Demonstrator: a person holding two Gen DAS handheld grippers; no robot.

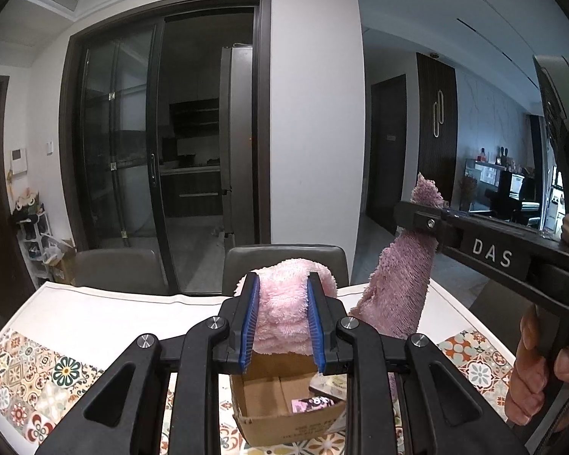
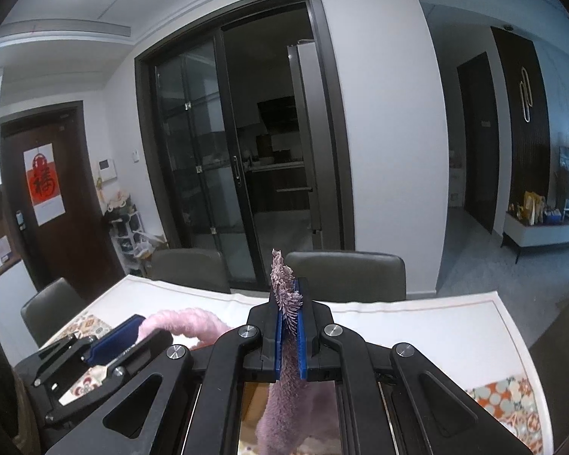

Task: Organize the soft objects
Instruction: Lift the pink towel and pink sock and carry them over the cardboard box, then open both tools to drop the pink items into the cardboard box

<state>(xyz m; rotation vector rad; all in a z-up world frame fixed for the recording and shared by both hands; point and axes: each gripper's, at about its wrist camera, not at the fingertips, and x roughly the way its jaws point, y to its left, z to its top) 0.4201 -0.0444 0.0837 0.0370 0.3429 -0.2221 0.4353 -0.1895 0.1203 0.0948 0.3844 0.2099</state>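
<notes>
Your left gripper (image 1: pixel 282 316) clamps a folded light pink fluffy cloth (image 1: pixel 284 303), held directly above the open cardboard box (image 1: pixel 284 413) on the table (image 1: pixel 95 314). Your right gripper (image 2: pixel 289 331) pinches a mauve shaggy cloth (image 2: pixel 284 409) that hangs below its blue pads.

A white wall (image 1: pixel 315 121) holds a dark-framed sliding glass door (image 1: pixel 132 151) to an unlit kitchen. Two grey leather chairs (image 2: pixel 345 276) stand behind the table with a patterned cloth (image 1: pixel 38 379). A brown wooden door (image 2: pixel 57 197) carries a red paper poster (image 2: pixel 43 184).
</notes>
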